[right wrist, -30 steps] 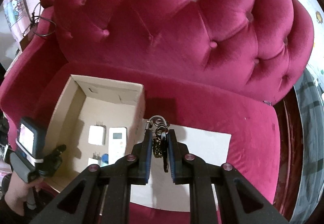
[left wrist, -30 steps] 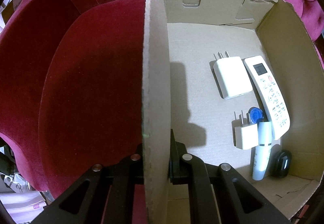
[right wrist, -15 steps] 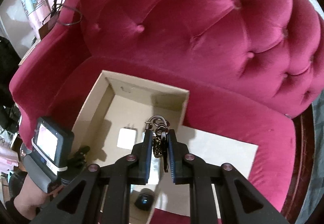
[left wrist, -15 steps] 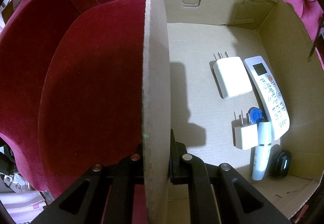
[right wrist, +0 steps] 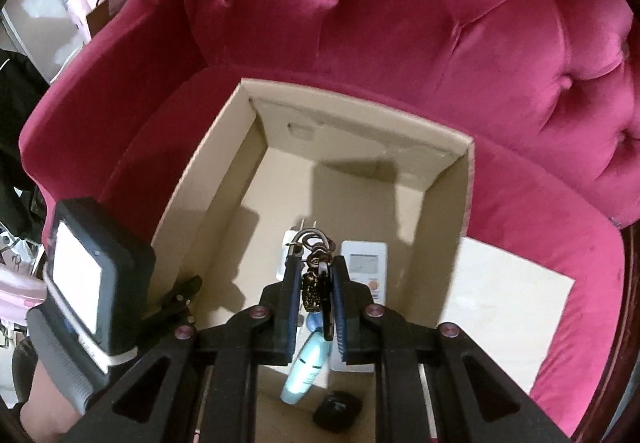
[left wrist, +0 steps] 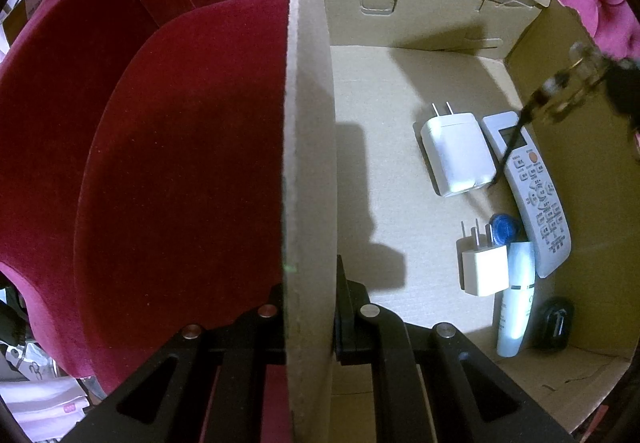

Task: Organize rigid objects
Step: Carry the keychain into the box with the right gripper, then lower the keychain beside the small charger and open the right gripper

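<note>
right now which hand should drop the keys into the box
Right. The right gripper already grips the keys and hangs over the open cardboard box. The left gripper is clamped on the box's side wall, steadying it.

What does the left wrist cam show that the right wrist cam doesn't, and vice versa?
Left wrist only: the left gripper shut on the box's side wall, and the small white charger beside the blue cap.

Right wrist only: the right gripper shut on the keychain, a white sheet on the seat beside the box, and the other handheld unit's screen.

Both: the cardboard box, large white charger, remote, white tube, black item, red sofa. The keychain shows blurred at the left view's right edge.
</note>
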Available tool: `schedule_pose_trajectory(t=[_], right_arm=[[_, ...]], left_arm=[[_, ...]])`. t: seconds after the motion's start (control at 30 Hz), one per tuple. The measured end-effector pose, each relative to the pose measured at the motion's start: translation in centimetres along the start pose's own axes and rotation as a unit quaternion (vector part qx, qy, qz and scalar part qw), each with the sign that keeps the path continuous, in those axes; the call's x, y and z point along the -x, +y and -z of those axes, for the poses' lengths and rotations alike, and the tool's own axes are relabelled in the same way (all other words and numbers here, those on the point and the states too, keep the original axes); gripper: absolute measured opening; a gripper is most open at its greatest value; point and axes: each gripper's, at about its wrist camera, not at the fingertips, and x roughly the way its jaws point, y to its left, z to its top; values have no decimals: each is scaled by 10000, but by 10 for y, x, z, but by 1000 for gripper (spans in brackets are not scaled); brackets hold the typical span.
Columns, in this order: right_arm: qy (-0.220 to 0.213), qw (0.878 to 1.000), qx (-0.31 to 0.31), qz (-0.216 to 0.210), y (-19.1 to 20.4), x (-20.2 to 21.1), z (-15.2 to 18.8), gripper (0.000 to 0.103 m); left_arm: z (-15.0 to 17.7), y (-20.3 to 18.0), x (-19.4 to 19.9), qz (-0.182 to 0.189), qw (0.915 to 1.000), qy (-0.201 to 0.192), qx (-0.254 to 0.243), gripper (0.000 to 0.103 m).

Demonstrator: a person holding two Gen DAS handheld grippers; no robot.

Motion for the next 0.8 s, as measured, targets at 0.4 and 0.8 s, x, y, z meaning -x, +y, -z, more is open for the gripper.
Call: schedule_pose_trajectory(t=[0.4, 0.8], right_arm=[[418, 9990, -125, -55, 9, -53, 14, 14], [607, 9978, -272, -17, 6, -75, 22, 15]], left_arm=[[1, 0, -1, 12, 10000, -2, 10, 10], [1, -3, -1, -2, 10000, -2, 3, 10]])
